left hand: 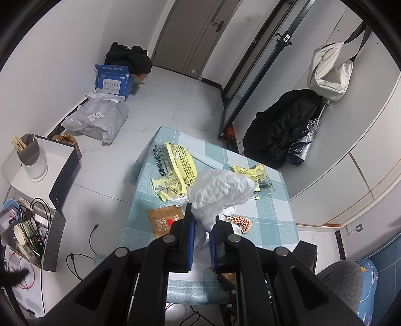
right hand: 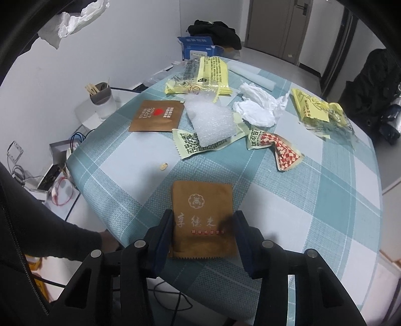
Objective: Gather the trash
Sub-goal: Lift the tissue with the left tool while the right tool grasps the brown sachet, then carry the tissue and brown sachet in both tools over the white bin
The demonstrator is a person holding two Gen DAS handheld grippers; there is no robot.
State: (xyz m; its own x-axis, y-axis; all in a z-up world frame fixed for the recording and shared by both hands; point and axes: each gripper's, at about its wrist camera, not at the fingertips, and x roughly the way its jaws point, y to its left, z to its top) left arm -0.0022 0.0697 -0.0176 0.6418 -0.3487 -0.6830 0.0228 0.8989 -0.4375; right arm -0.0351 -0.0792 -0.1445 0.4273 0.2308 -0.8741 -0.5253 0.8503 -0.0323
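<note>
My left gripper [left hand: 203,220] is shut on a crumpled white plastic bag [left hand: 221,188], which it holds above the checked table [left hand: 273,215]. That bag also shows at the top left of the right wrist view [right hand: 75,17]. My right gripper [right hand: 203,220] points down at the table's near edge. A flat brown packet [right hand: 201,200] lies between its fingers, which stand right at the packet's two side edges. The packet is not bent or lifted. Farther back lie another brown packet [right hand: 155,115], bubble wrap [right hand: 210,123], crumpled tissue [right hand: 255,107], a red checked wrapper [right hand: 278,148] and yellow wrappers [right hand: 208,75].
A small pale crumb [right hand: 163,166] sits on the cloth. Left of the table stand a white box with a cup of sticks [left hand: 32,158] and a tangle of cables [left hand: 32,225]. A blue carton [left hand: 114,81] and grey parcels [left hand: 97,117] lie on the floor. A dark sleeve [right hand: 50,240] shows at the left.
</note>
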